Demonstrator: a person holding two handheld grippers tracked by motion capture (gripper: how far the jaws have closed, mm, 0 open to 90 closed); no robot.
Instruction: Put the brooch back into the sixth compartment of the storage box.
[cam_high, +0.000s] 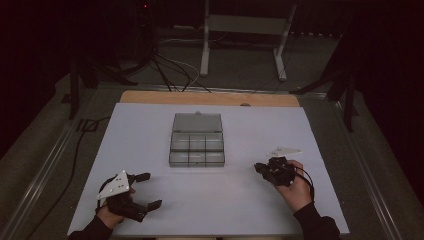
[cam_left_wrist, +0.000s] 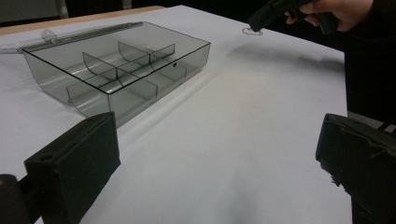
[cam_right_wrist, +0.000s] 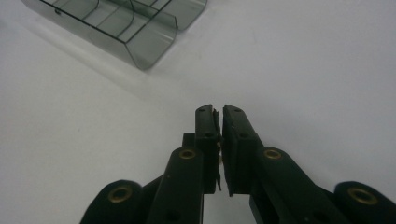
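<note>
With the left gripper (cam_high: 145, 190) spread wide and the right gripper (cam_right_wrist: 218, 112) closed on nothing, a careless reach could shove the light divided box (cam_high: 196, 146) across the counter (cam_high: 240, 200).

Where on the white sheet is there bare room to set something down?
Bare sheet lies between the left gripper and the right gripper, in front of the divided clear box. Both flanks of the box are bare too. It is tightest around each gripper.
</note>
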